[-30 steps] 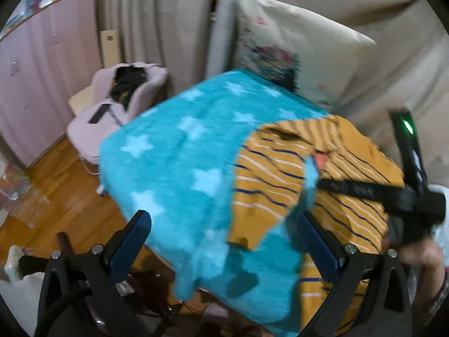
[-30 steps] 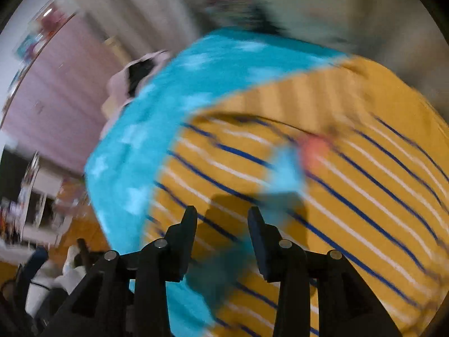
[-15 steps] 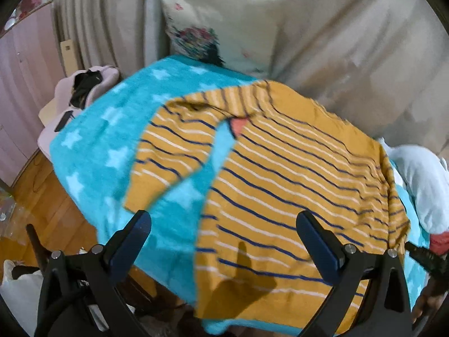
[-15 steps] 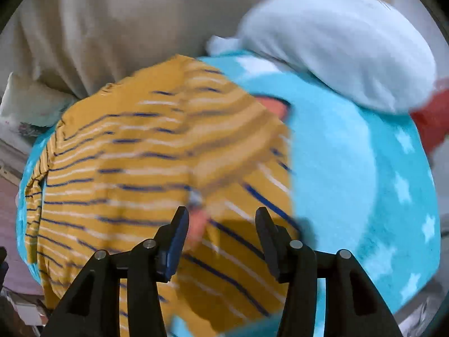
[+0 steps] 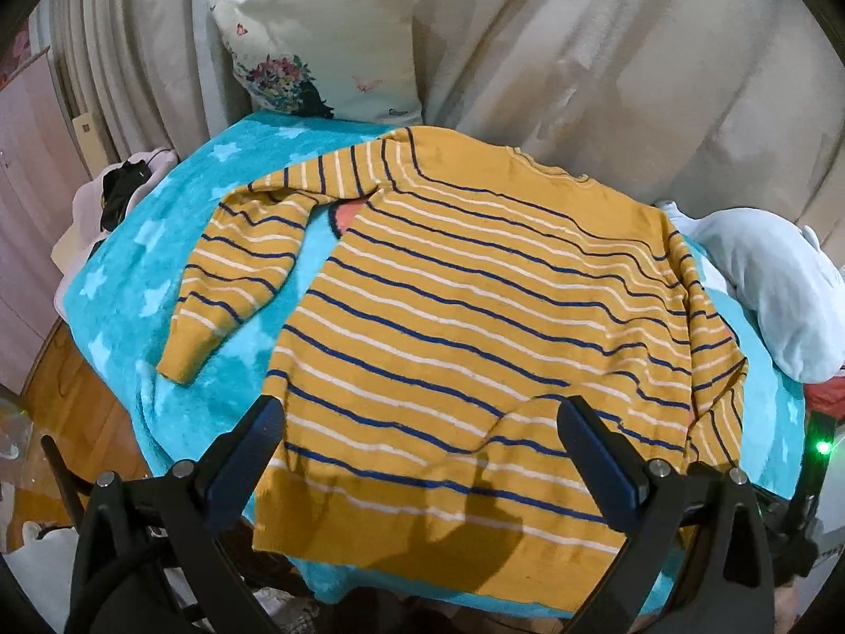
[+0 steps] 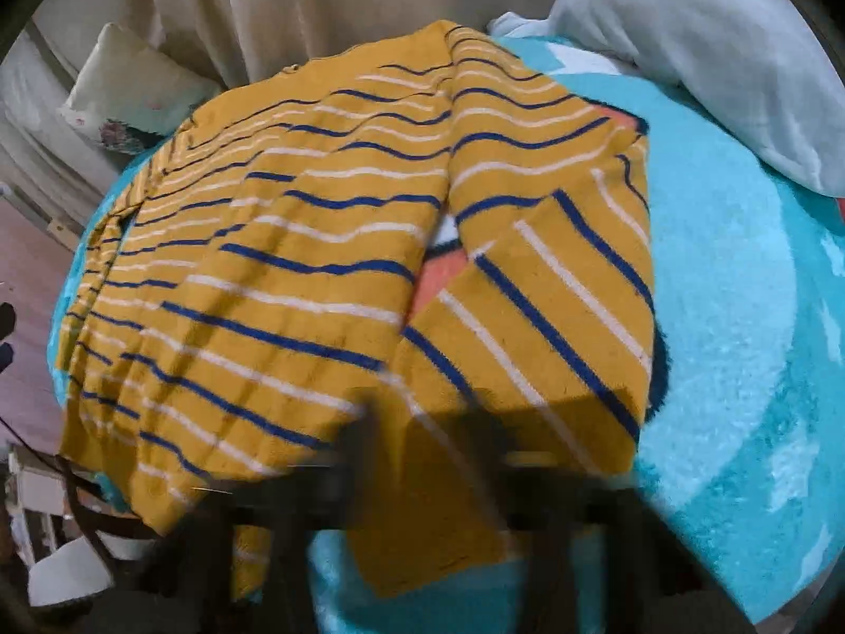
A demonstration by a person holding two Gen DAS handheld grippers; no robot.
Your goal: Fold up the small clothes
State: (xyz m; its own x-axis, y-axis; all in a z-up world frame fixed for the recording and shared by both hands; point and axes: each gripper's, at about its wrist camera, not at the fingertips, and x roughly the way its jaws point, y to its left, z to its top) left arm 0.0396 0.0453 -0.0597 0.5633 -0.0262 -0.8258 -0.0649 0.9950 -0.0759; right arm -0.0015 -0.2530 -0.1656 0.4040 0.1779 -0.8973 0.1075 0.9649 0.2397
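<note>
A mustard-yellow sweater [image 5: 475, 311] with blue and white stripes lies spread back-up on a turquoise star blanket [image 5: 132, 264]. Its left sleeve [image 5: 232, 274] lies out to the side; its right sleeve [image 6: 533, 327] is folded in along the body. My left gripper [image 5: 422, 454] is open and empty, above the sweater's hem. My right gripper [image 6: 417, 433] is a motion-blurred dark shape over the right sleeve's cuff end; I cannot make out its jaws. It also shows at the right edge of the left wrist view [image 5: 813, 481], with a green light.
A floral pillow [image 5: 322, 53] leans on beige curtains [image 5: 581, 53] at the back. A pale blue cushion [image 5: 776, 285] lies at the right of the blanket. A pink chair [image 5: 105, 195] with dark items stands left, over wooden floor [image 5: 74, 412].
The left gripper has swung right and pulled back, so the whole sweater is in its view. The right gripper has moved from the sweater's left side to its right sleeve and is blurred.
</note>
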